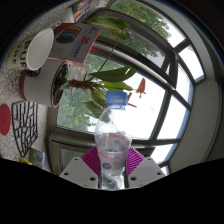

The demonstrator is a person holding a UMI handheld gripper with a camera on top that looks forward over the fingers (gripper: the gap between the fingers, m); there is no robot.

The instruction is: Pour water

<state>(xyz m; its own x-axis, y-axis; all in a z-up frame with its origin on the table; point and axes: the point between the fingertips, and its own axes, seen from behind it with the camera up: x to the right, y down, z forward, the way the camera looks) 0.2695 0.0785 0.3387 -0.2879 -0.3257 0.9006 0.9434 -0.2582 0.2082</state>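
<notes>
Tongs [112, 172] clamping water bottle [112, 140]; plant [95, 85], window [165, 90] beyond.

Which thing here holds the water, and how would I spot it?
Start at the big window with the leafy plant before it. In front of them, gripped in the claw, stands a clear plastic bottle. Its blue cap and see-through body set it apart.

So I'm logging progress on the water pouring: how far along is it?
Done: the clear plastic water bottle with the blue cap is picked up, the fingers shut on its lower body. In hand: it is held upright before the leafy potted plant by the window. Left: the cap is on, the bottle untilted, so no pouring yet.
</notes>
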